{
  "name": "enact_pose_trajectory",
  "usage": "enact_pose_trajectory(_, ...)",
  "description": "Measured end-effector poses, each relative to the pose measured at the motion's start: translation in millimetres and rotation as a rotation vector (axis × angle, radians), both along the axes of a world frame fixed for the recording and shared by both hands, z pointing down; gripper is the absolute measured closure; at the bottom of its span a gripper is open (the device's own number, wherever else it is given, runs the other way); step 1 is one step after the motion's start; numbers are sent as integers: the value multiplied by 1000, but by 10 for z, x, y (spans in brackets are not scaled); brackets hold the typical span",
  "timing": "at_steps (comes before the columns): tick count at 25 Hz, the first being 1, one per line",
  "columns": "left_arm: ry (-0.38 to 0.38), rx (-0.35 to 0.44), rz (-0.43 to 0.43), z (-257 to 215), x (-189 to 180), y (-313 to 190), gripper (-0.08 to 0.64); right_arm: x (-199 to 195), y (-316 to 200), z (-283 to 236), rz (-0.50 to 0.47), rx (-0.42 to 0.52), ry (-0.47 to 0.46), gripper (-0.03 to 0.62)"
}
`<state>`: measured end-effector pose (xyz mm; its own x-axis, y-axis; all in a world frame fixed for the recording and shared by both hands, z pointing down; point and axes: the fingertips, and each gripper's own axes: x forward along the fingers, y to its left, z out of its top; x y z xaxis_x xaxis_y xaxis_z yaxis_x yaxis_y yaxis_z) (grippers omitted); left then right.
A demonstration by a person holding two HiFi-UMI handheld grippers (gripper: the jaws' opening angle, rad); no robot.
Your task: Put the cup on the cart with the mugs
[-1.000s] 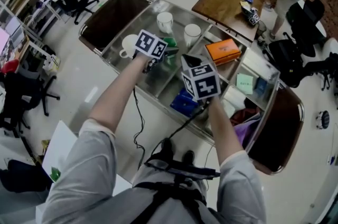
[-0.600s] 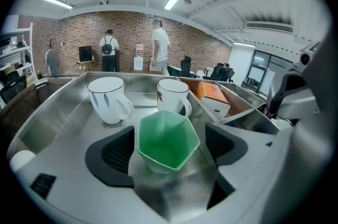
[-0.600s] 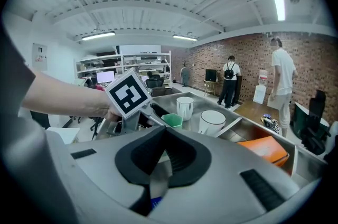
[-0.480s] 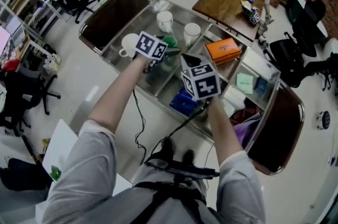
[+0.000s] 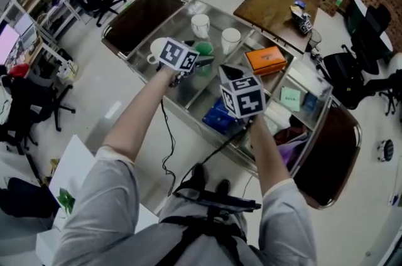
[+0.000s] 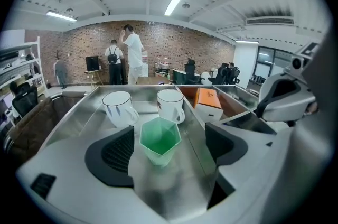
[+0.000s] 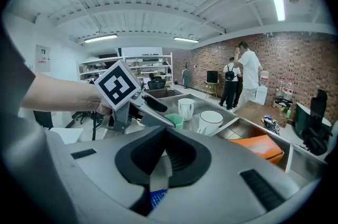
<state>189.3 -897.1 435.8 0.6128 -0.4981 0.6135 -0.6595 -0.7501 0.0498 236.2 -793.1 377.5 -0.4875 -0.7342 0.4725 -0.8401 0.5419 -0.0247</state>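
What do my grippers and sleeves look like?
Both the left gripper and right gripper have light grey bodies with black ribbed pads. Each carries a white cube with black square markers and trails a black cable. Sleeves are light grey.

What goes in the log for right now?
left tool: open around green cup | green cup: upright on cart by mugs | right tool: shut, empty

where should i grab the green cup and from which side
Grip its wall just below the rim, across two opposite flat faces. The green cup stands upright, mouth up, six-sided and narrowing toward its base, so a high hold should sit best. Come in level from the near side, where the open left claw straddles it; two white mugs stand close behind.
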Motion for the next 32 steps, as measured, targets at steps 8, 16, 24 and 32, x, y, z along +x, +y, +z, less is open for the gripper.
enact_pose_trajectory(8, -8, 86, -89, -280, -203, 521, 168, 95, 397, -135, -43, 27, -27, 583)
enact_pose_trajectory(16, 30, 225, -283, -582, -514, 1301, 496, 208, 988, -236, -107, 45, -55, 583)
enact_pose_trajectory(24, 89, 316, -406, -768, -699, 2283, 555, 251, 1532, -236, -166, 50, -93, 583)
enact_pose_trajectory(32, 117, 316, -469, -489, -1046, 3064, 554, 205, 2092, -166, -150, 49, -118, 583)
